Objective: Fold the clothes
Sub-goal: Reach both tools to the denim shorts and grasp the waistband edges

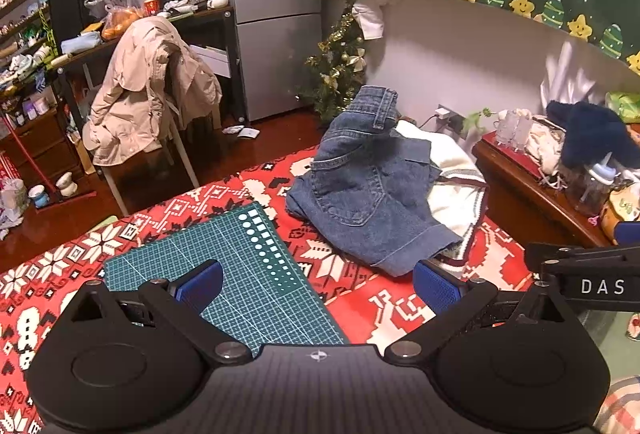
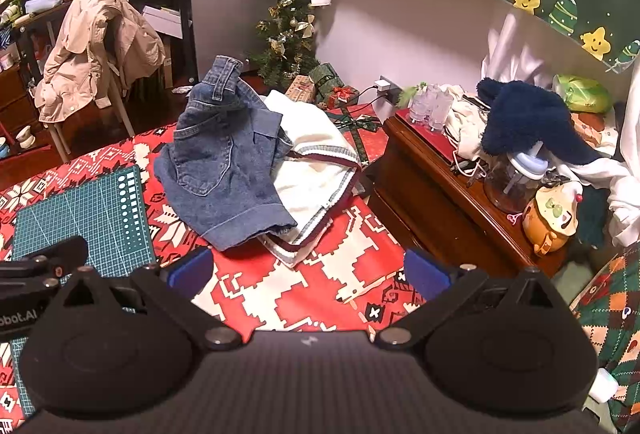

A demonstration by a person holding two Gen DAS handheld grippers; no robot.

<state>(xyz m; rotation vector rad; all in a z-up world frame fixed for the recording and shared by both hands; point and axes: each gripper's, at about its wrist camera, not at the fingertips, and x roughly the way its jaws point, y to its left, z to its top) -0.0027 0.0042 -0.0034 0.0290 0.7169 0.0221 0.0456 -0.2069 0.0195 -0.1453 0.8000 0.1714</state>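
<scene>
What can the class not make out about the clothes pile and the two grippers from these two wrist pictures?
- White garment: mostly under the denim shorts in both views, so its type is unclear.
- Shorts' front: hidden, heaped and crumpled.
- Cutting mat: near edge covered by the left gripper; cut off by the frame in the right view.
- Right gripper: only a sliver shows in the left view.

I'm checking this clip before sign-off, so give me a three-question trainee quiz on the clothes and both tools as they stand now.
1. True or false: the left tool grips the denim shorts.
2. What lies partly under the shorts? A) white garment B) towel C) sock
3. Which mat lies left of the shorts on the red blanket?

Key:
1. False; both it and the right tool are open, holding nothing.
2. A
3. The green cutting mat.
</scene>
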